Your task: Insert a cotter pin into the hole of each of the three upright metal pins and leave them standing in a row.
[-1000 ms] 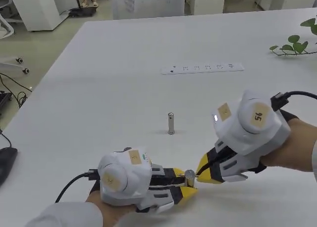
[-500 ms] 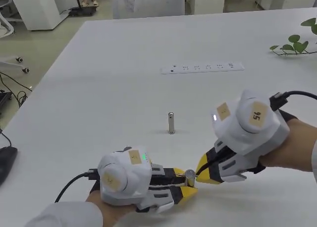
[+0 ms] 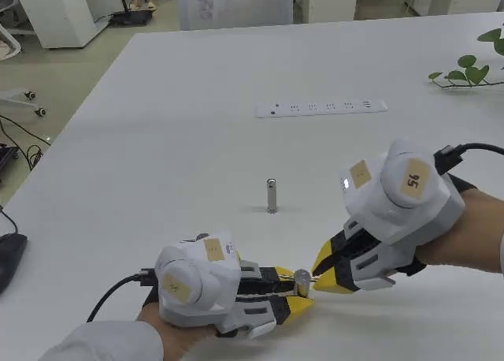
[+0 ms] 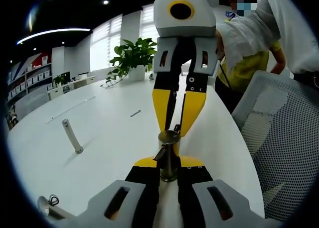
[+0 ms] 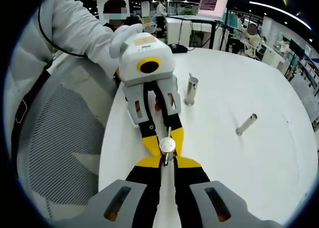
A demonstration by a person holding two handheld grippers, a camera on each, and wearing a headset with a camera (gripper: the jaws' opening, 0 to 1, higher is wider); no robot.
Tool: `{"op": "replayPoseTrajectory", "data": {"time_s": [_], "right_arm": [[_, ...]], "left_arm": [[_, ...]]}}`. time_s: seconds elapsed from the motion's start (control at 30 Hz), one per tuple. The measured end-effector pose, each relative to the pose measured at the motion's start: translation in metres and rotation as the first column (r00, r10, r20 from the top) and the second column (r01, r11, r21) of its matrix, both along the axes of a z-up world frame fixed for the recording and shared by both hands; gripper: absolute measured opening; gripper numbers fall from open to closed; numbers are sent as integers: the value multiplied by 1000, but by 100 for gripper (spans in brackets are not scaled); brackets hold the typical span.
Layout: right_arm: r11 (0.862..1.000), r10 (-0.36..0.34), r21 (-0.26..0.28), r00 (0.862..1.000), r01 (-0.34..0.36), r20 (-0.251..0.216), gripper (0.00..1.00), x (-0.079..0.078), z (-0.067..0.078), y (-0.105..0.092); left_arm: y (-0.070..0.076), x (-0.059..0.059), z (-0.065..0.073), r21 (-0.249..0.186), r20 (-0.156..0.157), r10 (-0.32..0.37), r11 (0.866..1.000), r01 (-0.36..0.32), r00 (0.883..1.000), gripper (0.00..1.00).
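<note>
A short metal pin (image 3: 301,280) is held near the table's front edge, and my left gripper (image 3: 297,292) is shut on it. The left gripper view has that pin (image 4: 168,153) upright between the yellow jaws. My right gripper (image 3: 318,278) meets it from the right, shut on a thin cotter pin (image 5: 166,158) at the pin's head (image 5: 167,146). A second metal pin (image 3: 272,196) stands alone mid-table. A third pin (image 5: 191,89), with a wire loop at its top, stands beside the left gripper's body.
A white power strip (image 3: 321,107) lies further back on the white table (image 3: 173,140). A green plant (image 3: 472,68) hangs over the right edge. A thin loose cotter pin (image 4: 135,113) lies on the table. A mesh chair (image 5: 60,138) stands at the near edge.
Hardly anything differs. The right gripper has rolled a little at the held pin's head; the left gripper and the standing pin have stayed put.
</note>
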State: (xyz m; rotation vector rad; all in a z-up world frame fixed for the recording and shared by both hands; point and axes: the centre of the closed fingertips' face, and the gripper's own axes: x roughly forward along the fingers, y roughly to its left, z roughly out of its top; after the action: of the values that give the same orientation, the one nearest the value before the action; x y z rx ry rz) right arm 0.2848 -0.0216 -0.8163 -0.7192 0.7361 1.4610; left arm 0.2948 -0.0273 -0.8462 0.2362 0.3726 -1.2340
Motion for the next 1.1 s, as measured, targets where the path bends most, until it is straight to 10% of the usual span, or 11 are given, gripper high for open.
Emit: {"op": "replayPoseTrajectory", "data": {"time_s": [1.1], "right_arm": [[1000,-8,6,1000,8,29,5,2,0,-2]], "left_arm": [[0,3,0,0,-1,4,1000,-4,1000,10]]}}
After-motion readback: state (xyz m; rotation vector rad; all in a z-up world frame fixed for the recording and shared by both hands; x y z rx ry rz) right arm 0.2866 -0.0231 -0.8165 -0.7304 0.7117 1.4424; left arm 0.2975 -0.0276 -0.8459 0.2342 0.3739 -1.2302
